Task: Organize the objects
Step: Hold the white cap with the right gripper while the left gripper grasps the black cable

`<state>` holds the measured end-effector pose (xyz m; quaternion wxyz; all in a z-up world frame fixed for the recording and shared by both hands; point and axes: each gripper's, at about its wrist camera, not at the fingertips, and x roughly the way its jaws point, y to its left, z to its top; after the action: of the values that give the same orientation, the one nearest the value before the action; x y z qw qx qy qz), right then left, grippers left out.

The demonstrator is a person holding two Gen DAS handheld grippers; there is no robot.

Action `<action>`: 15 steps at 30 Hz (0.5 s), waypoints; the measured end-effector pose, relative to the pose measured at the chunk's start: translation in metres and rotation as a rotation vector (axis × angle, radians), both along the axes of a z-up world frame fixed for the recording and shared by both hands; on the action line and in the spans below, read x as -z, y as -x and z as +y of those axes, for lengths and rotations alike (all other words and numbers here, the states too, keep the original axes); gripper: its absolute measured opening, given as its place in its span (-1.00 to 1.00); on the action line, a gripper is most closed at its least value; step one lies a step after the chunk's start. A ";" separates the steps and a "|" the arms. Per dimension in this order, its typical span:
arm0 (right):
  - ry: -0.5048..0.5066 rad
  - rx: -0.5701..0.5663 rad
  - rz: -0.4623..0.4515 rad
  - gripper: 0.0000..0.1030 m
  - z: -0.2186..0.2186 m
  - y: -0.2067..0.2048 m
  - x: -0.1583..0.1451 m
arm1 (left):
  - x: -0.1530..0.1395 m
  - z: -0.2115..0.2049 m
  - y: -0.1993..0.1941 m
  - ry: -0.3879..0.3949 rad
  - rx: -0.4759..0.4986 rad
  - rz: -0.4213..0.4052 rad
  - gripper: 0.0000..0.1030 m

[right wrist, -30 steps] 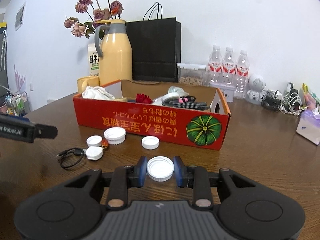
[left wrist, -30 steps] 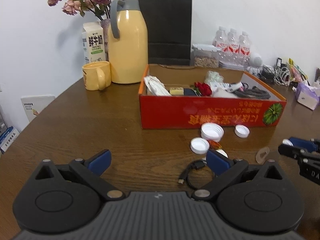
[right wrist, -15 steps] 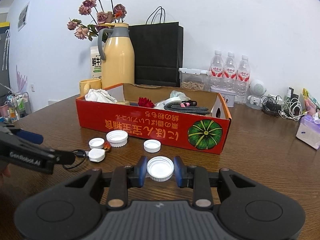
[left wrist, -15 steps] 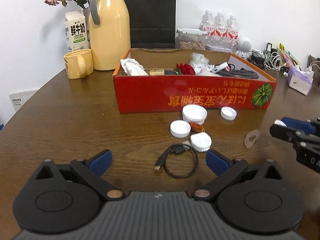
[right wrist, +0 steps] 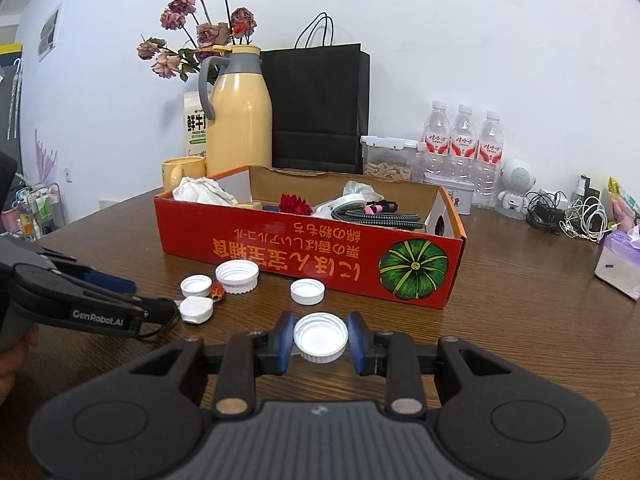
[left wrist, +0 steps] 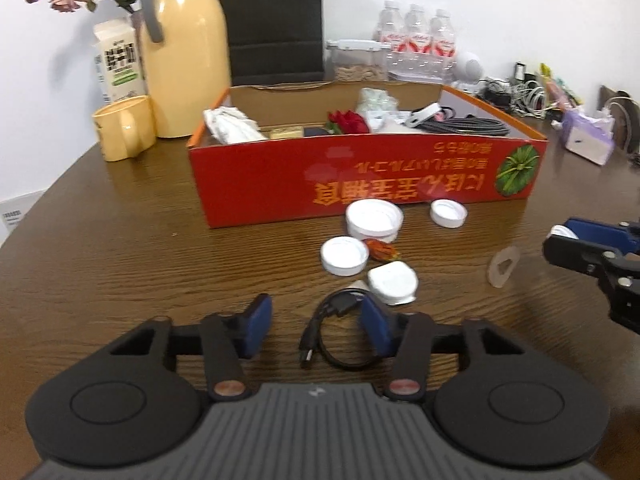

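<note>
Here, our left gripper (left wrist: 316, 330) had just been closing over the black cable (left wrist: 340, 336) on the table (left wrist: 120, 248); its jaws stood partly apart, with the coil between them, and we could not see the pads pressing it yet. Our right gripper (right wrist: 321, 340) was clamped on a white cap (right wrist: 320, 337), held above the table in front of the red box (right wrist: 308, 248); the box already held a cloth, a flower and cords. Four more caps (left wrist: 374, 220) lay loose between the cable and the box. In our judgement, the cable could slip out, because it is thin and springy and only one side of the coil lies near a pad; the closing jaw could also push the nearest cap (left wrist: 393, 282), which touches the coil.
</note>
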<state>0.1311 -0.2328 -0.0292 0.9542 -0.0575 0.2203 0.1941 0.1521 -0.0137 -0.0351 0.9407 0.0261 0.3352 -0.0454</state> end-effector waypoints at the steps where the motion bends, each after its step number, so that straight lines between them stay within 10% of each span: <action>1: 0.001 0.000 0.000 -0.47 0.000 0.000 0.000 | 0.000 -0.001 0.001 0.007 0.008 -0.002 -0.37; 3: 0.001 -0.002 0.002 -0.47 0.000 0.000 0.000 | 0.000 -0.001 0.003 0.018 0.019 -0.008 -0.76; 15: 0.004 -0.003 0.001 -0.47 0.001 0.000 0.000 | -0.007 0.007 0.014 0.077 0.006 -0.040 -0.80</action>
<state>0.1313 -0.2314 -0.0295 0.9537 -0.0598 0.2209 0.1952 0.1381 -0.0070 -0.0282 0.9473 -0.0080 0.3144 -0.0606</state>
